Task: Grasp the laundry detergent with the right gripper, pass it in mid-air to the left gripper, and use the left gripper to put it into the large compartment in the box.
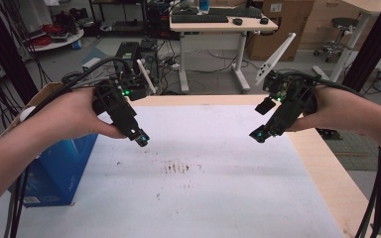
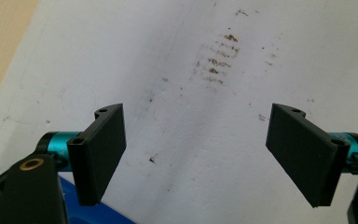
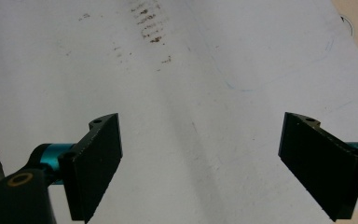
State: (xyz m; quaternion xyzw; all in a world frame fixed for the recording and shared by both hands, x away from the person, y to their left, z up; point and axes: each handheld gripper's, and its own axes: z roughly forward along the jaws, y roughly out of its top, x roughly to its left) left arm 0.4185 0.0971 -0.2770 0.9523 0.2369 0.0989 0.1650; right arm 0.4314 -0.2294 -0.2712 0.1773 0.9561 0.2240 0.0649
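Hovering: both grippers hang above the table with nothing between their jaws.
Left gripper (image 1: 141, 139): held in the person's left hand (image 1: 72, 116), tilted down and toward the middle; jaws spread wide and released, bare sheet between them in the left gripper view (image 2: 196, 149).
Right gripper (image 1: 259, 135): held in the right hand (image 1: 335, 109), tilted down and inward, facing the left one; jaws spread wide and released, bare sheet between them in the right gripper view (image 3: 200, 158).
Gap: the two grippers are well apart, one on each side of the sheet's middle.
White sheet (image 1: 213, 188): covers most of the table (image 1: 335, 183); wooden edge bare on the right.
Brown marks (image 1: 181, 167): a small patch of rows on the sheet, between and in front of the two grippers, touched by neither; seen ahead of each pair of jaws (image 2: 219, 53) (image 3: 149, 23).
Blue box (image 1: 59, 168): at the table's left edge, below the left forearm.
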